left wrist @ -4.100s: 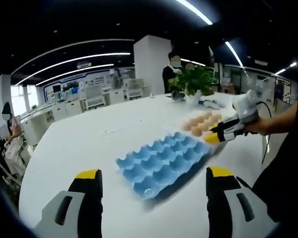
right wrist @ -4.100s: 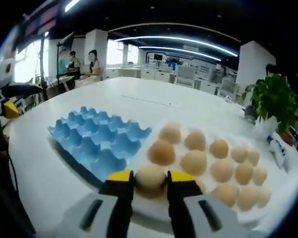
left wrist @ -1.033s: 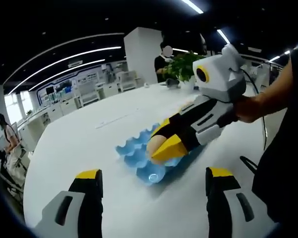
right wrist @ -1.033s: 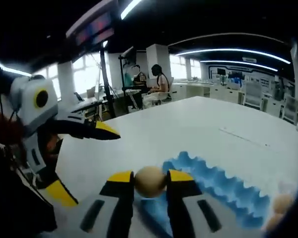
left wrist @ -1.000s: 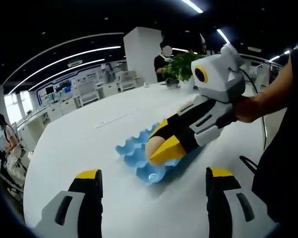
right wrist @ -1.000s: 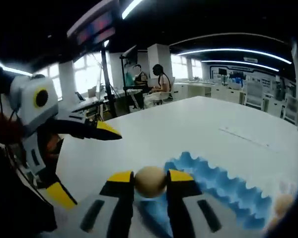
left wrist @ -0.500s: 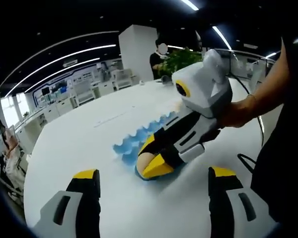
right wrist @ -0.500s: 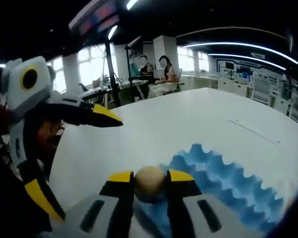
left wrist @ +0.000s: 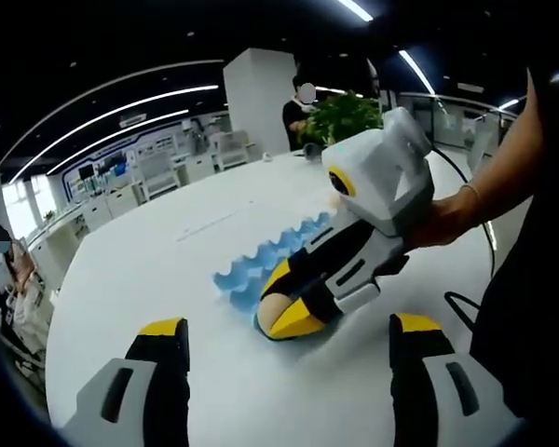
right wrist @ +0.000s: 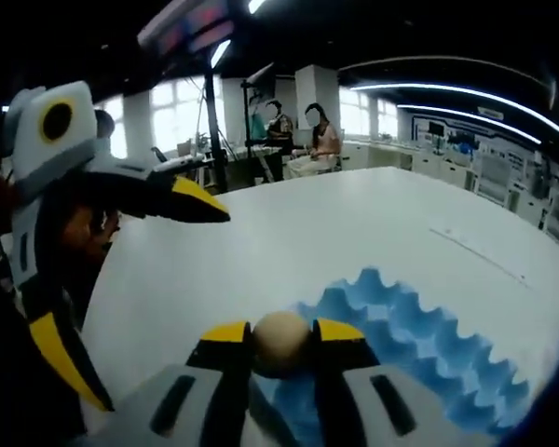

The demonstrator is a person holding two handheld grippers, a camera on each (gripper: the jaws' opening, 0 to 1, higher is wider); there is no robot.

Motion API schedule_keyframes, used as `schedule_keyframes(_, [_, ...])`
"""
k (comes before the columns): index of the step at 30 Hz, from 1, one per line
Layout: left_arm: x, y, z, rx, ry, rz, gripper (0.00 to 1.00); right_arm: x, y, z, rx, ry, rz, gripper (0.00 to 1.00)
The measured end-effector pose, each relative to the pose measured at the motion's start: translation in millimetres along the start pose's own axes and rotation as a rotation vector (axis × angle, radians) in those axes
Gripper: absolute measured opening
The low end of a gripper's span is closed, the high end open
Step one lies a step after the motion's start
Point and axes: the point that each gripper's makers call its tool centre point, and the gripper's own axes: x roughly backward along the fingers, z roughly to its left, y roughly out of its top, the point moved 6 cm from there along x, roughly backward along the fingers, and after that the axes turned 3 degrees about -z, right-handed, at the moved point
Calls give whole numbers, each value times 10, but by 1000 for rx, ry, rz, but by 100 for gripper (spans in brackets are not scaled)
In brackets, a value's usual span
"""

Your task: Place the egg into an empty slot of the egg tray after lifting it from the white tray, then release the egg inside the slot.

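Egg [right wrist: 280, 338] between right gripper [right wrist: 281, 333] jaws.

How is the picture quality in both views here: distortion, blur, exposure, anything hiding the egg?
Left gripper view: strong fisheye bending of the ceiling light strips; the right gripper and egg are fairly sharp, the background office soft. Right gripper view: the egg between the jaws is crisp over the blue egg tray, the windows behind are overexposed, and the left gripper looms large and slightly blurred.

bright ceiling strips | glare on table [left wrist: 158, 270] | fisheye-warped edges
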Motion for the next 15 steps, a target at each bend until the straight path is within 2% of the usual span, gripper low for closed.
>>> schedule_keyframes(6, [8, -52, -5, -5, 9, 28, 88, 5, 2, -2, 6, -2, -5, 26])
schedule_keyframes(10, [18, -25, 9, 32, 8, 11, 87, 9, 3, 2, 15, -2, -3, 27])
schedule_keyframes(15, [21, -2, 22, 25, 14, 5, 87, 25, -5, 13, 25, -1, -2, 29])
